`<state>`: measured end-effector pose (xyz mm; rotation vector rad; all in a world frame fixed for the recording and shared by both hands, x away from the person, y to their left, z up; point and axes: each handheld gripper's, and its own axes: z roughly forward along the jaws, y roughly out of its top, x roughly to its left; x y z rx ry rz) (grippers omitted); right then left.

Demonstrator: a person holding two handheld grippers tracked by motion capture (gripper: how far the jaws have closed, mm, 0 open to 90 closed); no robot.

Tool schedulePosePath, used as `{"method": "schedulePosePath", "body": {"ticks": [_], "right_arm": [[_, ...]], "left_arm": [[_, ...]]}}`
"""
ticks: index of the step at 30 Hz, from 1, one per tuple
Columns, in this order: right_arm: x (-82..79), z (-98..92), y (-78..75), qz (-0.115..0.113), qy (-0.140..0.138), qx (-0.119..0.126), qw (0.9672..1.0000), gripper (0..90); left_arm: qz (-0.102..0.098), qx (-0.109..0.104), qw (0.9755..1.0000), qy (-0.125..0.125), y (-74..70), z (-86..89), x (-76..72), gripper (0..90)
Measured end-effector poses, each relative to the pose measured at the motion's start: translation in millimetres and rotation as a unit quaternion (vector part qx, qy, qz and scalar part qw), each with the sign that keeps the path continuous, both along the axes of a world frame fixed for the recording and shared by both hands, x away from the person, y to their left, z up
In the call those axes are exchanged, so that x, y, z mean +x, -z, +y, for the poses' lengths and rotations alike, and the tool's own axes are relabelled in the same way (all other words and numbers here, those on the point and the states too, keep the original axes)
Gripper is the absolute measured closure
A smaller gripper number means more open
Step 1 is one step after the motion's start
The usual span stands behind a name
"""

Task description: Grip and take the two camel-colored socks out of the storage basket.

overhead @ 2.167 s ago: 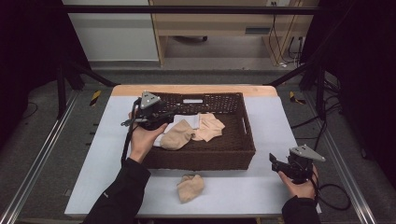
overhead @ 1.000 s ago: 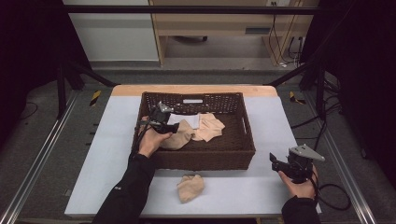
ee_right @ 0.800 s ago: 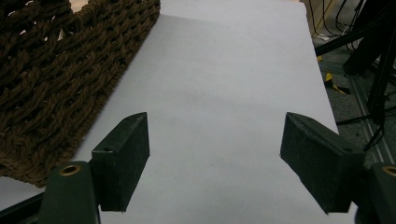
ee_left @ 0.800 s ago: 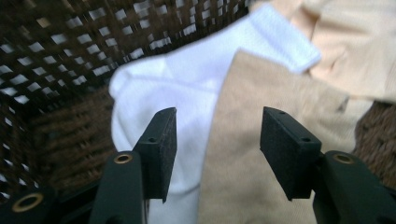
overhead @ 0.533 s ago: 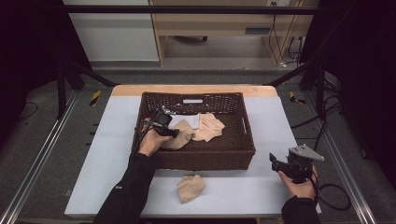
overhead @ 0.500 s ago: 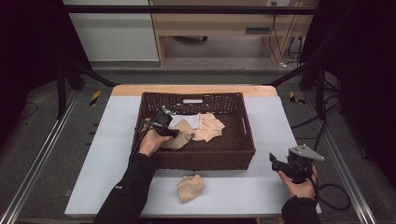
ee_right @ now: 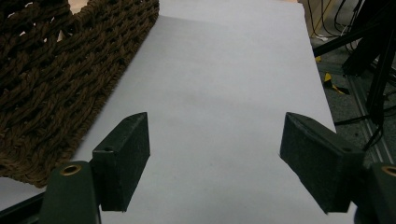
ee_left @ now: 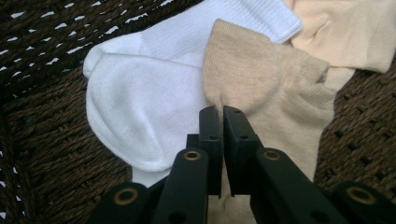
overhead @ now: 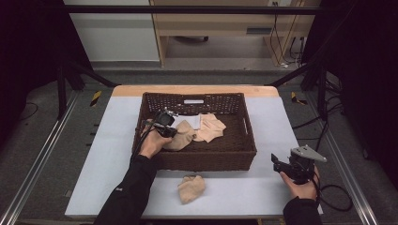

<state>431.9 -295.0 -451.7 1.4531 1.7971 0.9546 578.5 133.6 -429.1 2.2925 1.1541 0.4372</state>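
A dark brown wicker basket (overhead: 202, 159) sits mid-table and holds a beige sock (overhead: 180, 140), a white sock (overhead: 190, 121) and a paler peach sock (overhead: 211, 127). My left gripper (overhead: 170, 130) is down inside the basket at its left. In the left gripper view the left gripper (ee_left: 219, 112) is shut, pinching an edge of the beige sock (ee_left: 261, 79), which partly overlaps the white sock (ee_left: 140, 98). Another beige sock (overhead: 191, 187) lies on the table in front of the basket. My right gripper (overhead: 277, 164) rests at the table's right front, open (ee_right: 215, 149) and holding nothing.
The basket's woven wall (ee_right: 56, 84) stands to the left of the right gripper, with bare white table top (ee_right: 224, 70) ahead of it. Metal rails run along both sides of the table, and cables lie on the floor at the right.
My left gripper came down from above the basket's far left corner onto the socks and shut on the beige one. The right gripper has stayed put.
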Motion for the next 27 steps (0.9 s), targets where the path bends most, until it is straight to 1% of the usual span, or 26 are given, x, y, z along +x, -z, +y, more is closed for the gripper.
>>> {"method": "schedulePosePath", "body": {"ticks": [2,4,7,9,11,12,13,17,18,19,20,21,22,23,24,26,27], "right_arm": [[-0.1,0.0,-0.1,0.0,0.0,0.0,1.0,24.4],[0.0,-0.2,0.0,0.0,0.0,-0.001,1.0,24.3],[-0.2,-0.5,0.1,0.001,0.001,0.001,1.0,24.3],[-0.1,-0.8,0.0,0.0,0.001,0.001,1.0,24.4],[-0.2,-1.0,0.0,0.0,0.002,0.001,1.0,24.3],[-0.3,-1.0,0.0,0.0,0.002,0.001,1.0,24.3],[-0.2,-1.2,-0.1,-0.001,0.002,0.0,1.0,24.3],[-0.4,-1.9,-0.3,-0.001,0.003,0.0,1.0,24.3],[-0.4,-2.1,-0.2,-0.001,0.003,0.0,1.0,24.3],[-0.5,-2.1,-0.2,0.0,0.003,0.002,1.0,24.3],[-0.4,-2.3,-0.2,0.0,0.004,0.001,1.0,24.3],[-0.6,-2.4,-0.3,-0.001,0.004,0.001,1.0,24.4],[-0.5,-2.6,-0.3,-0.001,0.004,0.001,1.0,24.4],[-0.4,-2.8,-0.2,-0.002,0.004,0.0,1.0,24.4],[-0.3,-2.9,-0.2,-0.002,0.004,0.0,1.0,24.3],[-0.3,-2.9,-0.2,-0.001,0.005,0.001,1.0,24.3],[-0.3,-3.0,-0.2,-0.001,0.005,0.001,1.0,24.3]], "left_arm": [[-0.005,-0.006,1.0,0.001,-2.1,0.2,-1.2,87.4],[-0.016,-0.023,0.9996,0.0,-5.2,1.2,-2.9,87.7],[-0.039,-0.056,0.9977,-0.003,-10.2,4.9,-5.3,88.0],[-0.048,-0.067,0.9966,-0.003,-12.1,6.6,-6.3,88.0],[-0.057,-0.079,0.9952,-0.004,-13.9,8.3,-7.2,88.0],[-0.065,-0.089,0.9939,-0.006,-15.1,9.2,-7.8,88.0],[-0.069,-0.094,0.9931,-0.006,-16.0,10.0,-8.2,88.0],[-0.094,-0.117,0.9886,-0.009,-20.0,13.4,-10.3,88.2],[-0.1,-0.124,0.9872,-0.009,-21.3,14.0,-10.7,88.2],[-0.109,-0.137,0.9845,-0.008,-23.1,14.8,-11.3,88.3],[-0.114,-0.144,0.983,-0.007,-24.4,15.2,-11.6,88.4],[-0.12,-0.154,0.9807,-0.005,-26.0,15.6,-12.1,88.4],[-0.13,-0.165,0.9777,-0.003,-28.2,15.8,-13.0,88.4],[-0.136,-0.17,0.9761,0.0,-29.6,15.9,-13.6,88.4],[-0.145,-0.176,0.9736,0.002,-31.7,15.8,-14.7,88.5],[-0.156,-0.182,0.9708,0.005,-35.2,16.3,-16.3,88.4],[-0.166,-0.187,0.9682,0.005,-38.2,16.8,-17.7,88.5]]}}
